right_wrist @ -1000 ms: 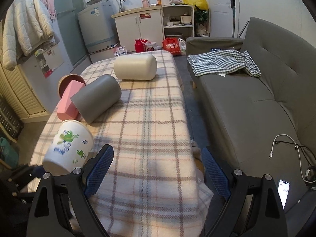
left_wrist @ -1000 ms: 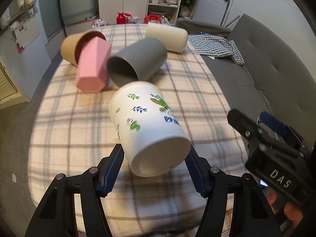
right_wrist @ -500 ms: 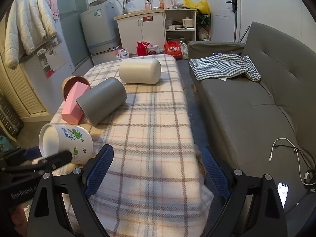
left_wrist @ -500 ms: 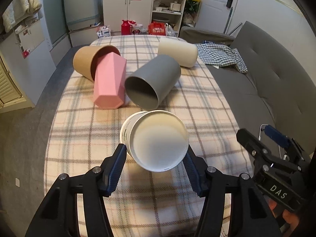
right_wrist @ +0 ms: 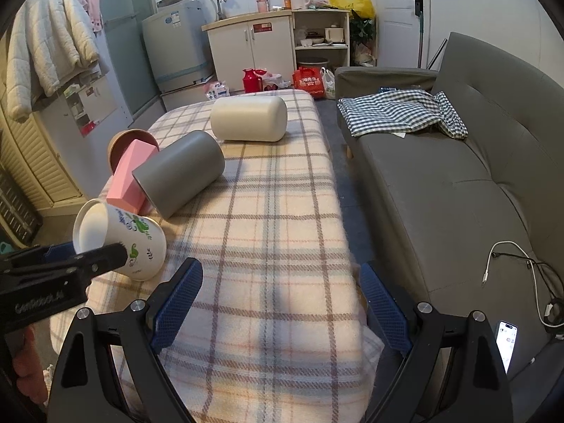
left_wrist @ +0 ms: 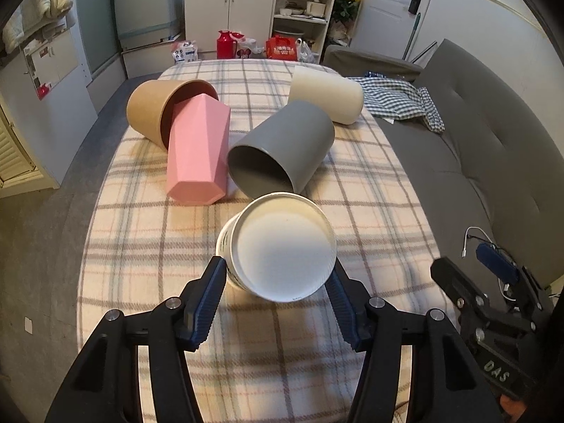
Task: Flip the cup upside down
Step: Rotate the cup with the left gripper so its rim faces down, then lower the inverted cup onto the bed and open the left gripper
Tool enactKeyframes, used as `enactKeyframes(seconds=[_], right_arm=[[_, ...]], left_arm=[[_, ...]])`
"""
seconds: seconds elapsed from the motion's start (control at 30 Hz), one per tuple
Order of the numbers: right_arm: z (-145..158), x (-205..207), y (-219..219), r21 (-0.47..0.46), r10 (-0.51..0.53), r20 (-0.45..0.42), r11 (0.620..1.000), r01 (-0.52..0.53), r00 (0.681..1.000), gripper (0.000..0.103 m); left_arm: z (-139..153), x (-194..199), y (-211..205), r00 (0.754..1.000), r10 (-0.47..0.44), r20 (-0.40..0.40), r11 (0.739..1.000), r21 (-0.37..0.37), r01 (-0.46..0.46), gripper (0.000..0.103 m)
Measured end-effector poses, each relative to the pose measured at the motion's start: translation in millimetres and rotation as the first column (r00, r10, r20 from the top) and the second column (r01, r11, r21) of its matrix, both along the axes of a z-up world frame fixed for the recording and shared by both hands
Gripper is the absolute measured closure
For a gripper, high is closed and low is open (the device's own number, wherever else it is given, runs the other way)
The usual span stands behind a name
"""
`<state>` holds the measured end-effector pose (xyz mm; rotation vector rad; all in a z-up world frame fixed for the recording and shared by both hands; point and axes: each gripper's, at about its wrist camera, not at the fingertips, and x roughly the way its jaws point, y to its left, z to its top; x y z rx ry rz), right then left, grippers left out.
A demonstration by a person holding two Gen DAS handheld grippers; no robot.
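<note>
My left gripper point(left_wrist: 276, 294) is shut on a white paper cup with green leaf prints point(left_wrist: 278, 250). The cup is tilted, its flat base facing the left wrist camera and its mouth end low near the plaid tablecloth point(left_wrist: 148, 246). In the right wrist view the cup point(right_wrist: 121, 234) leans with its base up and to the left, and the left gripper's black finger point(right_wrist: 102, 255) crosses its side. My right gripper point(right_wrist: 280, 298) is open and empty over the near end of the table.
Lying on the table are a grey cup point(left_wrist: 282, 148), a pink faceted cup point(left_wrist: 197, 155) stuck into a brown cup point(left_wrist: 158, 109), and a cream cup point(left_wrist: 326, 93). A grey sofa point(right_wrist: 458, 176) with a checked cloth point(right_wrist: 398, 111) runs along the right.
The left gripper has turned the cup: its base, first facing down toward the camera, now tips up with the mouth toward the table. The right gripper has hardly moved.
</note>
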<state>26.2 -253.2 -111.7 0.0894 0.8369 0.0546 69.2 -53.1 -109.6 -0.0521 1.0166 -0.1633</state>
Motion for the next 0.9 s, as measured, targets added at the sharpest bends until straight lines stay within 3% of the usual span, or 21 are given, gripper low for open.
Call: enactKeyframes(seconds=[0.23,0.33,0.43,0.7,0.9], right_arm=[[1,0,2,-0.008,-0.001,-0.002,1.0,0.001,1.0,0.012],[3,0,3,-0.013,-0.001,0.002,1.0,0.001,1.0,0.012],[9,-2,5,-0.018,0.004,0.014,1.0,-0.004,1.0,0.012],[36,-18,14,-0.04,0.021,0.076,0.999,-0.018,0.997,0.012],[62,-36,22,-0.048,0.038,0.147,0.998,-0.031,0.988,0.012]], left_arm=[[1,6,3,1.0,0.0,-0.002,1.0,-0.005,0.0,0.042],[6,3,5,1.0,0.006,0.013,1.0,-0.004,-0.006,0.032],[16,-2,7,0.999,0.004,0.045,1.0,-0.008,-0.004,0.029],[61,-23,13,0.982,-0.019,0.186,1.0,-0.012,0.022,0.029],[91,-50,23,0.952,-0.032,0.306,0.999,0.002,0.033,0.029]])
